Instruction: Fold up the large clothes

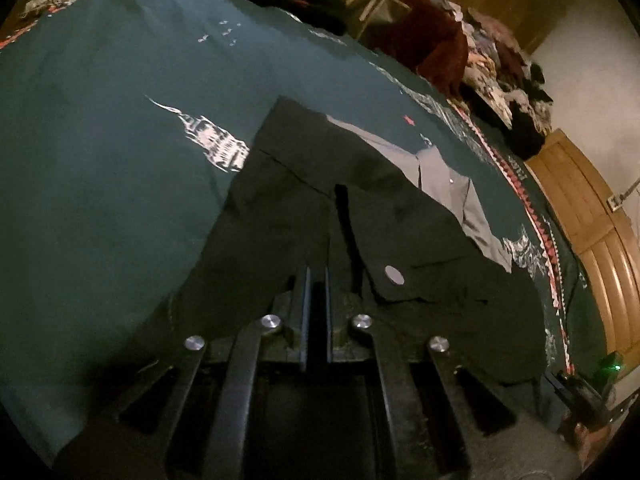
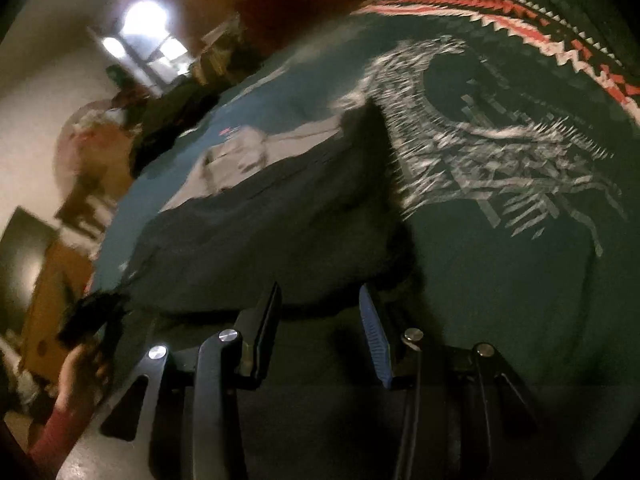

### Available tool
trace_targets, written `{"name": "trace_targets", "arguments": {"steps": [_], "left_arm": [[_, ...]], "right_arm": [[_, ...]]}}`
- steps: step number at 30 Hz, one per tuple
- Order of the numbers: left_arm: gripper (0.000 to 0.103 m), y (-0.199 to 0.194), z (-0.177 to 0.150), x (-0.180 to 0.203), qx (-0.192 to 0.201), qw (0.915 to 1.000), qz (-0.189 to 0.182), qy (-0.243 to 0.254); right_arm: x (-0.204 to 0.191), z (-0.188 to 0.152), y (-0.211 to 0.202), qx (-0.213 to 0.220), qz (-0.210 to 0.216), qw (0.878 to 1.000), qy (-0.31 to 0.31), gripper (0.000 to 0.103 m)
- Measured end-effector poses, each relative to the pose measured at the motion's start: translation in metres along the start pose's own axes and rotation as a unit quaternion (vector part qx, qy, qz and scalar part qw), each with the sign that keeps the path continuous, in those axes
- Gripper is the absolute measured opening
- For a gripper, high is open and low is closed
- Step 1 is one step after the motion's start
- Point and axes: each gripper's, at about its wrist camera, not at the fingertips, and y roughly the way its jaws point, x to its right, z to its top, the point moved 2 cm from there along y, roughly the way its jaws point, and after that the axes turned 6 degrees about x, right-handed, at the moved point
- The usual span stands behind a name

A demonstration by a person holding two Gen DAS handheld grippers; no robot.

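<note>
A dark green, almost black garment with a silver snap button and a grey lining lies on a teal bedspread. My left gripper is shut, its fingers pressed together over the garment's near edge; whether cloth is pinched between them cannot be told. In the blurred right wrist view the same garment lies ahead of my right gripper, which is open with nothing between its fingers, just above the garment's near edge.
The bedspread has white building prints and a red zigzag border. A heap of other clothes sits at the bed's far side. Wooden cupboard doors stand beyond the bed edge.
</note>
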Motion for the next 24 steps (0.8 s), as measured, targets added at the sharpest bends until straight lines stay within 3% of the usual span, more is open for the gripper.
{"name": "trace_targets", "arguments": {"steps": [6,8,9,10,11,13,14,15,16,19,21,24], "left_arm": [[0.009,-0.034,0.004,0.024,0.036,0.9981,-0.041,0.029],[0.026,-0.035,0.005,0.042,0.043,0.9955,-0.064,0.055],[0.034,-0.031,0.005,0.047,0.037,0.9948,-0.073,0.061],[0.049,-0.022,0.004,0.053,0.027,0.9941,-0.083,0.064],[0.054,-0.011,0.001,0.058,0.012,0.9934,-0.09,0.07],[0.054,0.011,-0.003,0.061,-0.017,0.9934,-0.083,0.077],[0.052,0.022,-0.007,0.058,-0.035,0.9942,-0.069,0.075],[0.052,0.027,-0.01,0.053,-0.042,0.9951,-0.058,0.068],[0.051,0.026,-0.009,0.049,-0.041,0.9956,-0.062,0.057],[0.053,0.012,-0.004,0.053,-0.028,0.9956,-0.071,0.055],[0.057,0.008,0.002,0.062,-0.017,0.9946,-0.083,0.06],[0.059,0.024,0.001,0.084,-0.023,0.9918,-0.095,0.082]], "right_arm": [[0.013,0.022,-0.001,0.028,-0.007,0.999,0.024,0.047],[0.006,0.026,0.002,0.024,0.016,0.999,0.02,0.047],[-0.002,0.032,0.009,0.013,0.028,1.0,0.005,0.044],[-0.014,0.041,0.018,0.01,0.034,0.999,-0.023,0.042],[-0.023,0.049,0.028,0.006,0.046,0.998,-0.045,0.042],[-0.031,0.062,0.057,-0.013,0.056,0.996,-0.074,0.036],[-0.027,0.068,0.077,-0.025,0.032,0.995,-0.086,0.036],[-0.012,0.072,0.1,-0.051,-0.004,0.996,-0.079,0.029],[0.005,0.074,0.117,-0.074,-0.03,0.995,-0.06,0.0],[0.033,0.087,0.116,-0.084,-0.013,0.996,0.011,0.002],[0.022,0.098,0.097,-0.056,-0.012,0.998,-0.013,0.017],[-0.004,0.103,0.082,-0.03,0.035,0.998,-0.032,0.026]]}}
